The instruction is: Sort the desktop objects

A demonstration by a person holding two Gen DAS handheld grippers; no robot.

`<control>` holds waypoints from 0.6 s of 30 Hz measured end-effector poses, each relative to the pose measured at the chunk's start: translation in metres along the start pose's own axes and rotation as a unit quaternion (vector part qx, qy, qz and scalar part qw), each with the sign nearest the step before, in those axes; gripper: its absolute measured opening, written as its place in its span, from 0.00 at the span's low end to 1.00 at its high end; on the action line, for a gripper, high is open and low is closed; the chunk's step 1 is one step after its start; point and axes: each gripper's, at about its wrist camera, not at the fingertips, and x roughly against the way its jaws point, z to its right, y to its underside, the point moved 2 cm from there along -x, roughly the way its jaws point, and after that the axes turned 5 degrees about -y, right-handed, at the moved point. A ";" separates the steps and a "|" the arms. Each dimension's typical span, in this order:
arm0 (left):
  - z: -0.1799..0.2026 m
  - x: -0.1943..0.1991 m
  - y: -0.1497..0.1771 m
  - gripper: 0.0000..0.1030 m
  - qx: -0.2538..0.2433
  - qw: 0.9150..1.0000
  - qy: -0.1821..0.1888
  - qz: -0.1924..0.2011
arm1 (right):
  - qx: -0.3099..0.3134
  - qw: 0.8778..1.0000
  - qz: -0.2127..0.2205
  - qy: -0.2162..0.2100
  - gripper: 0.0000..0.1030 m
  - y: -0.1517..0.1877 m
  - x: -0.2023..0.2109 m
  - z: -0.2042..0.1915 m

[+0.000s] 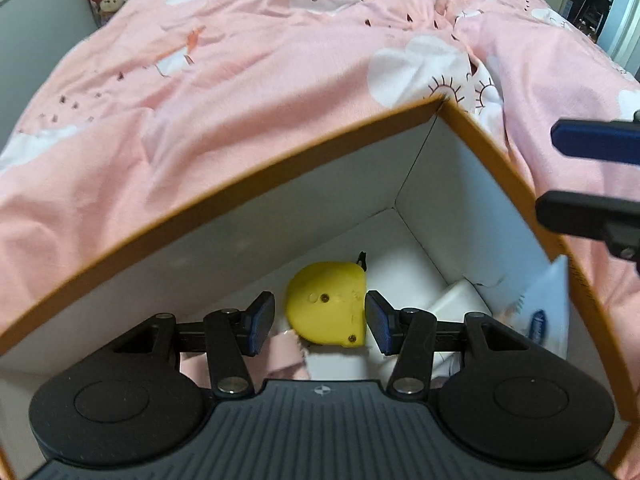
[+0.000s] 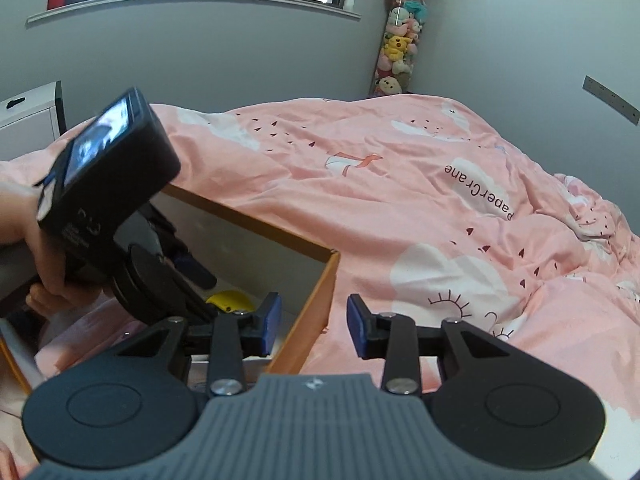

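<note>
1. At the lower centre of the left wrist view, the left gripper is being held inside the cardboard box, pointing steeply down. Its jaws are standing moderately open. The right pad is just at the edge of the yellow tape measure; a gap is showing at the left pad, so nothing is being gripped.
2. The tape measure is lying on the box floor among white items. Its flat side is facing up, its curved back toward the upper frame. Its long axis is running roughly across the jaws, tilted slightly down to the right. It is judged either just released or about to be taken; which cannot be told.
3. In the right wrist view, the right gripper is being held half open and empty, astride the box's orange-edged wall, probably to steady it.
4. Farther off, the pink duvet is filling the middle and upper frame in both views.
</note>
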 end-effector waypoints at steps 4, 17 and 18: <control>0.000 0.035 0.002 0.59 -0.006 1.000 -0.011 0.017 | -0.011 1.000 -0.001 0.006 0.38 -0.003 0.013 -0.006; 0.013 0.150 0.041 0.63 0.004 0.995 -0.048 0.086 | -0.069 0.998 0.008 -0.009 0.44 -0.004 0.067 -0.056; 0.014 0.156 0.045 0.63 0.011 0.994 -0.049 0.093 | -0.079 0.997 0.010 -0.011 0.44 -0.003 0.069 -0.060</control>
